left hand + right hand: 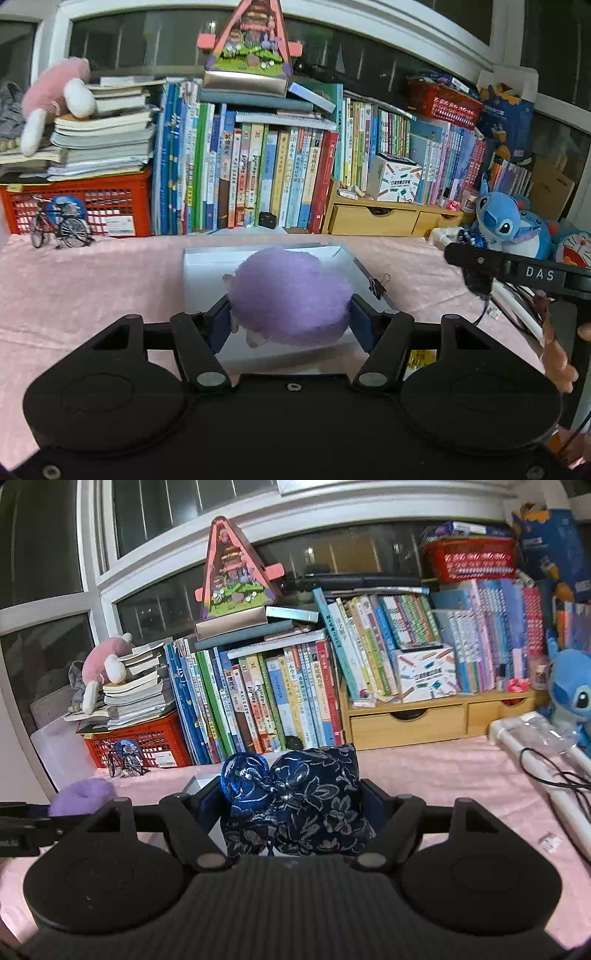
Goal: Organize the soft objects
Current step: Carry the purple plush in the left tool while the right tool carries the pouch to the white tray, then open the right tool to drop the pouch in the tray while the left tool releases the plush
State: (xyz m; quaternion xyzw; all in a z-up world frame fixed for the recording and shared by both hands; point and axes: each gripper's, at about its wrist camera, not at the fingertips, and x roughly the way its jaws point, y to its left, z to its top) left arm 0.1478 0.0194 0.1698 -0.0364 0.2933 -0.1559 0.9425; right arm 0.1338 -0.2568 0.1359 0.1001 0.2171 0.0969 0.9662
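While both wrist views are sharp, I note the left gripper (290, 317) clamped on a fluffy purple plush (290, 291), its blue pads (360, 319) pressed into the fur on either side. That plush hangs above a shallow white box (207, 273) that lies on the pink tablecloth (92, 295); I see no contact between plush and box. A black binder clip (378, 286) sits at the box's right edge. On the right side of the left view I catch the other tool as a black bar with white lettering, plus a few fingers of the person's hand (559, 365) around its handle. My right gripper (291, 805) is closed around a dark blue floral pouch (306, 805), with a brighter blue drawstring bag (243, 775) bunched against the pouch's upper left; both sit between the jaws, lifted off the cloth. The purple plush shows again at the left edge of the right view, beside the left tool. Behind everything: a long row of upright books (258, 173), a red crate (92, 206) with a small model bicycle (59, 225) before it, a pink plush (55, 96) up on stacked papers, a wooden drawer unit (388, 218), and a blue Stitch plush (506, 221) at far right.
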